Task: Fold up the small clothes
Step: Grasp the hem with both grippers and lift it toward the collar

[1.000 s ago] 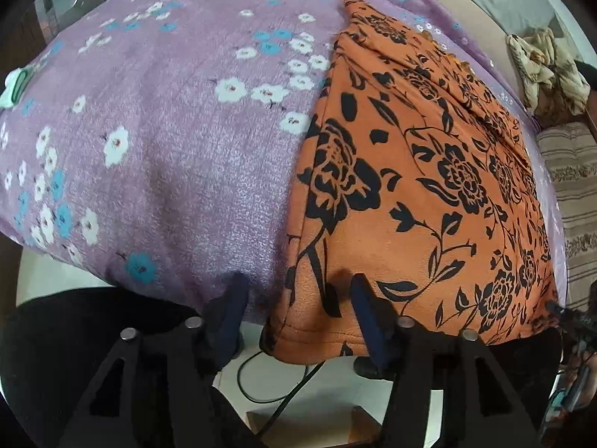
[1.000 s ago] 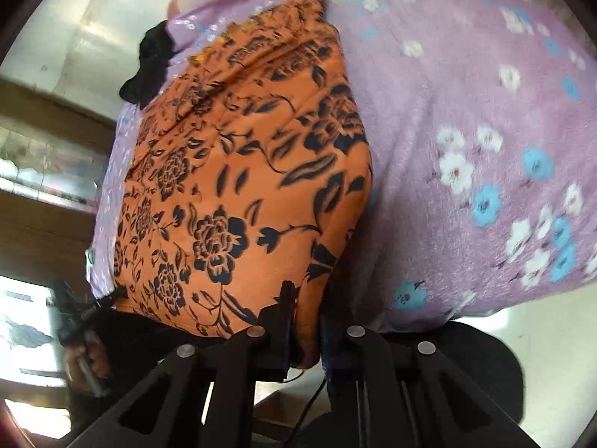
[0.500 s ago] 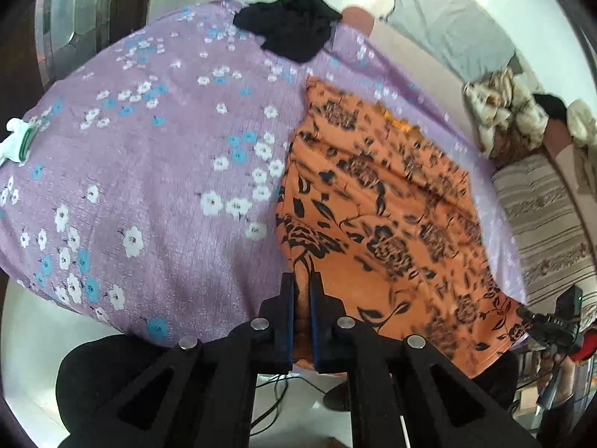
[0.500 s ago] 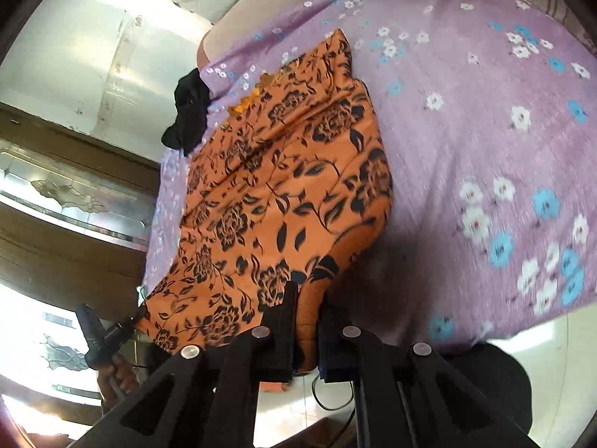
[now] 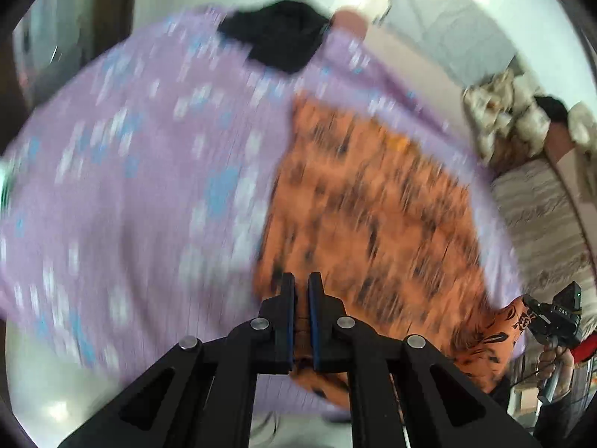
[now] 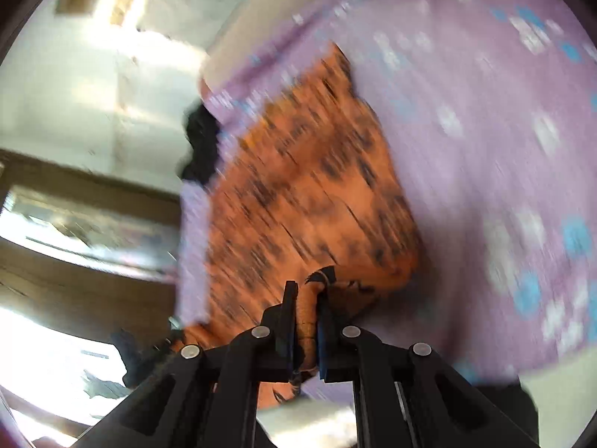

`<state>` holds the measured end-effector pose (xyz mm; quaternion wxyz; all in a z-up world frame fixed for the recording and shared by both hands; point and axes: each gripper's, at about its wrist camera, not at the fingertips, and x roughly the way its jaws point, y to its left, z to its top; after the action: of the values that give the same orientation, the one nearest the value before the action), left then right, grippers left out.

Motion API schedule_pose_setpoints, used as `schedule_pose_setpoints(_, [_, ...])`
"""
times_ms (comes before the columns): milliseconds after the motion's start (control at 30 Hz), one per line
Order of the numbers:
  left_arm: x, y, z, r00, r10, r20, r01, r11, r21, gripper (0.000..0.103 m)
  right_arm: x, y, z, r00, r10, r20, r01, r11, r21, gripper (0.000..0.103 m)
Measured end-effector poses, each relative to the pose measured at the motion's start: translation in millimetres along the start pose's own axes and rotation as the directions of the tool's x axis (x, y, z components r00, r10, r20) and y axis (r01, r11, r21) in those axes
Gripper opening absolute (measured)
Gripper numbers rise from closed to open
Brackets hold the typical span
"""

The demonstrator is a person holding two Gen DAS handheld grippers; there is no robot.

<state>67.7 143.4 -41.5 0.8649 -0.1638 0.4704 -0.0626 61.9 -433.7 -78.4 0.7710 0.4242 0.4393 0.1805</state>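
Lettering on the right gripper's body is too blurred to read. Orange black-flowered garment lies on the purple floral bedspread. Left gripper and right gripper each pinch a near corner, jaws clamped on cloth.

Purple flowered bedsheet under orange black-flowered garment and black cloth
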Motion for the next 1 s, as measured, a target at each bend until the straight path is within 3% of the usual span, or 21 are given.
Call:
schedule_pose_setpoints(100, [11.6, -11.5, 86.1, 0.988, 0.05, 0.144, -0.055, 0.998, 0.025, 0.004, 15.7, 29.5, 78.0, 0.993, 0.039, 0.109, -0.035, 0.999, -0.042, 0.009])
schedule_pose_setpoints(167, [32.8, -11.9, 127.6, 0.98, 0.09, 0.177, -0.093, 0.996, 0.009, 0.004, 46.7, 34.3, 129.1, 0.991, 0.065, 0.114, -0.065, 0.998, -0.001, 0.009])
schedule_pose_setpoints(200, [58.8, -12.3, 155.9, 0.977, 0.118, 0.178, -0.12, 0.993, 0.0, 0.004, 61.1, 34.9, 146.0, 0.991, 0.037, 0.127, -0.037, 0.999, -0.002, 0.009])
schedule_pose_setpoints(267, [90.5, -11.0, 175.3, 0.975, 0.161, 0.151, -0.166, 0.986, 0.022, 0.004, 99.1, 27.7, 173.9, 0.981, -0.08, 0.175, 0.087, 0.996, -0.03, 0.011])
schedule_pose_setpoints(300, [107.7, -5.4, 177.1, 0.976, 0.184, 0.118, -0.185, 0.983, -0.007, 0.004, 115.2, 17.6, 177.4, 0.983, -0.114, 0.146, 0.116, 0.993, -0.002, 0.012])
schedule_pose_setpoints(367, [116.9, 11.0, 159.5, 0.993, 0.102, 0.066, -0.099, 0.994, -0.054, 0.005, 140.7, -3.9, 173.1, 0.984, -0.161, 0.072, 0.158, 0.987, 0.037, 0.013])
schedule_pose_setpoints(433, [112.3, 18.9, 136.0, 0.993, 0.114, 0.041, -0.113, 0.993, -0.036, 0.016, 158.2, -14.4, 161.8, 0.977, -0.211, 0.02, 0.212, 0.977, -0.015, 0.012])
schedule_pose_setpoints(500, [93.9, 23.9, 101.2, 0.99, 0.129, 0.06, -0.129, 0.992, 0.007, 0.044, 164.0, -29.1, 154.1, 0.981, -0.193, -0.006, 0.193, 0.981, 0.019, 0.012])
schedule_pose_setpoints(533, [85.9, 20.4, 87.6, 0.988, 0.138, 0.07, -0.141, 0.99, 0.033, 0.047, 162.1, -31.4, 151.7, 0.984, -0.18, 0.009, 0.18, 0.983, 0.024, 0.012])
schedule_pose_setpoints(633, [58.6, 11.4, 45.2, 0.993, 0.103, 0.05, -0.105, 0.993, 0.051, 0.063, 152.8, -33.8, 145.7, 0.988, -0.149, 0.035, 0.147, 0.988, 0.047, 0.032])
schedule_pose_setpoints(700, [50.3, 3.2, 14.4, 1.0, 0.01, 0.007, -0.01, 1.0, 0.011, 0.073, 148.6, -31.7, 139.0, 0.99, -0.138, 0.037, 0.136, 0.99, 0.032, 0.06])
schedule_pose_setpoints(800, [59.5, -12.6, -12.7, 0.994, -0.093, -0.056, 0.09, 0.995, -0.048, 0.074, 137.1, -19.2, 135.1, 0.988, -0.149, 0.049, 0.149, 0.989, 0.002, 0.066])
schedule_pose_setpoints(1000, [104.1, -39.0, -29.2, 0.968, -0.198, -0.156, 0.173, 0.972, -0.158, 0.074, 123.6, 2.2, 127.2, 0.985, -0.149, 0.089, 0.151, 0.988, -0.011, 0.066])
